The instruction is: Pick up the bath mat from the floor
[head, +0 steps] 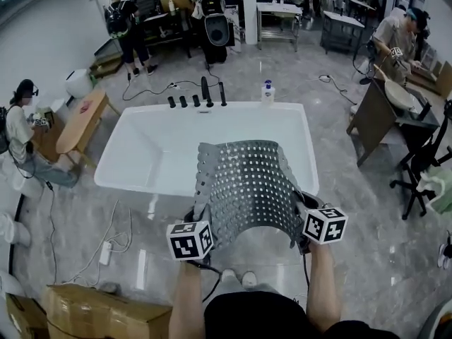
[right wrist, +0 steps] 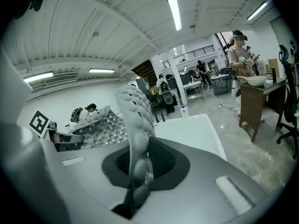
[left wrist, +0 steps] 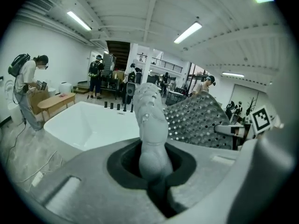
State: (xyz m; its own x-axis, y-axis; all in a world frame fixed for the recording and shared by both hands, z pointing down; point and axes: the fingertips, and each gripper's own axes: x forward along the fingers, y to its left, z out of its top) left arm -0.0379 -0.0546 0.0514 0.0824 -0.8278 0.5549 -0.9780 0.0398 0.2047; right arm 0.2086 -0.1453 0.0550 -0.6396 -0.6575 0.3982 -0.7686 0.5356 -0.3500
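**A:** Grey rubber, punched all over with holes. That was the bath mat (head: 244,182). It hung in the air in front of the person, arched, with its far edge over the near rim of the white bathtub (head: 141,154). No part of it lay on the floor (head: 339,119).

**B:** And the grip?

**A:** The left gripper (head: 200,216) had its jaws clamped on the mat's near left corner, and the right gripper (head: 299,212) had its jaws clamped on the near right one. Each gripper view showed the mat's edge pinched tight between them.

**B:** Which step, then?

**A:** I'd judge the pickup done and the lift in hand. The next move would call for firm grips and hands held level and apart, so the floppy mat neither sagged nor snagged on the tub's rim.
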